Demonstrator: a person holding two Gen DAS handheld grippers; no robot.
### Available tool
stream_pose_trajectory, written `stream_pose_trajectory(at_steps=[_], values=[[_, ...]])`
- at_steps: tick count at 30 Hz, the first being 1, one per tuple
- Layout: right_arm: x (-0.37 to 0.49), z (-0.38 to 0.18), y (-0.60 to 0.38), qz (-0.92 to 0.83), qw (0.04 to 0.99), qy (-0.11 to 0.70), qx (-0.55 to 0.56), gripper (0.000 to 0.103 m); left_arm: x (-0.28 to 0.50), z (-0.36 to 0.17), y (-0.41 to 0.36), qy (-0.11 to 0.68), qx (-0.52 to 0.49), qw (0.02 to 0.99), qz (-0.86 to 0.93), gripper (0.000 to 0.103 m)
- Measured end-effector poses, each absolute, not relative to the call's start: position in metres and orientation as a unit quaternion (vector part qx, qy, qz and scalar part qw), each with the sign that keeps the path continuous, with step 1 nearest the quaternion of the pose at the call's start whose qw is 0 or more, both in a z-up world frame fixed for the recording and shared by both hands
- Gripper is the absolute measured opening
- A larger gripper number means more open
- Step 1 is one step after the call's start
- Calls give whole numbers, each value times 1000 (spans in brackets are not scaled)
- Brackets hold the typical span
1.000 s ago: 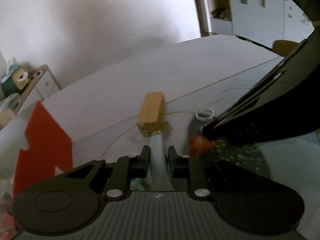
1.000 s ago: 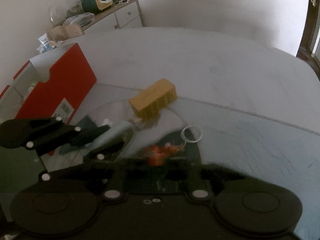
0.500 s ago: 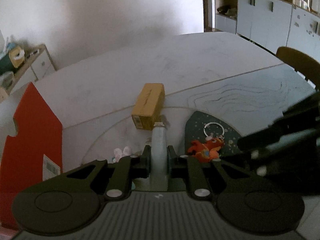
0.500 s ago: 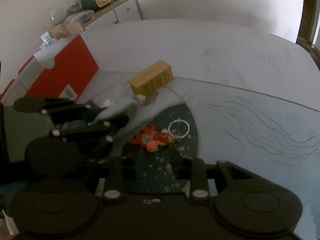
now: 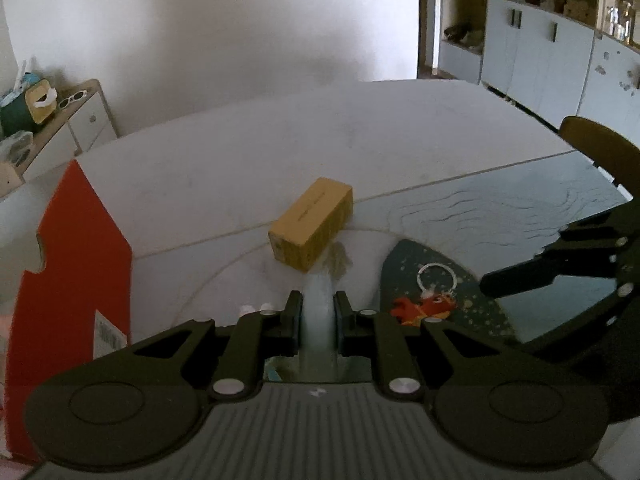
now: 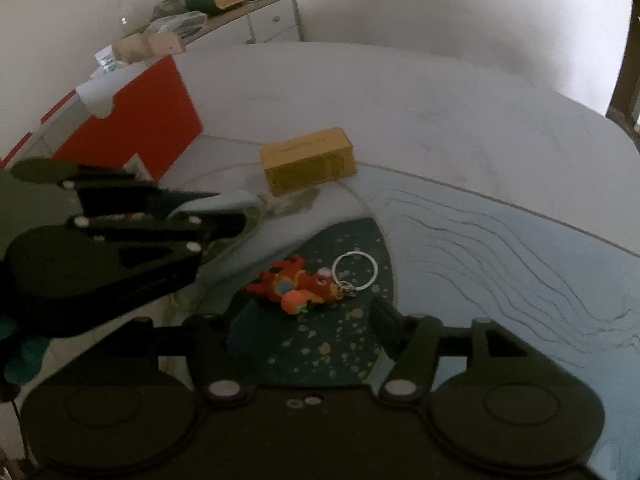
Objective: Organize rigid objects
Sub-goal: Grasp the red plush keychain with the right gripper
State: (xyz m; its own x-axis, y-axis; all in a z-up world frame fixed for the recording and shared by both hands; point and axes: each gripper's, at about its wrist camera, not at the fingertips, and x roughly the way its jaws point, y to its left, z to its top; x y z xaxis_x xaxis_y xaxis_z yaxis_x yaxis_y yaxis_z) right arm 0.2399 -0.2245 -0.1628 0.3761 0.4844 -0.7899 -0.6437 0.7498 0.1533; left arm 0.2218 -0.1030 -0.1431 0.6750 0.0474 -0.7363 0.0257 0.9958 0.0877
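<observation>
The right gripper (image 6: 308,316) had just let go: a second ago its fingers were shut over the orange keychain toy (image 6: 294,286), and now its jaws were opening, well apart, with nothing between them. The toy lay free on the dark speckled mat (image 6: 332,356), its ring (image 6: 355,271) flat beside it, just ahead of the fingertips. That one looked placed, or at least released.

The left gripper (image 5: 317,308) hadn't budged in its grip. Its fingers were clamped on a pale blue bottle (image 5: 318,312), same as a second back, nose aimed toward the yellow box (image 5: 312,224). The box sat on the table (image 5: 280,140) just beyond the bottle's tip, near the mat's far edge, and now lay more crosswise in the left view than before. The red box (image 5: 76,280) stood off to the left, untouched.

So the toy seemed settled on the mat, and the bottle was probably the next piece needing a home.
</observation>
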Motion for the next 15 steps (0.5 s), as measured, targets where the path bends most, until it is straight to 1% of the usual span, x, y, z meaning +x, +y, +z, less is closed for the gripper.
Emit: stream_pose_trajectory(at_steps=[1, 4, 5, 9, 15], values=[[239, -162, -222, 346, 824, 438, -93, 64, 221, -143, -103, 403, 44, 914, 5, 16], [236, -160, -215, 354, 826, 425, -108, 73, 219, -140, -100, 405, 31, 914, 9, 16], [236, -160, -212, 355, 827, 422, -111, 74, 217, -138, -98, 404, 28, 914, 10, 16], [242, -165, -205, 344, 829, 425, -115, 72, 217, -135, -93, 404, 18, 915, 15, 16], [240, -172, -196, 334, 831, 426, -129, 65, 217, -137, -89, 408, 11, 913, 22, 16]])
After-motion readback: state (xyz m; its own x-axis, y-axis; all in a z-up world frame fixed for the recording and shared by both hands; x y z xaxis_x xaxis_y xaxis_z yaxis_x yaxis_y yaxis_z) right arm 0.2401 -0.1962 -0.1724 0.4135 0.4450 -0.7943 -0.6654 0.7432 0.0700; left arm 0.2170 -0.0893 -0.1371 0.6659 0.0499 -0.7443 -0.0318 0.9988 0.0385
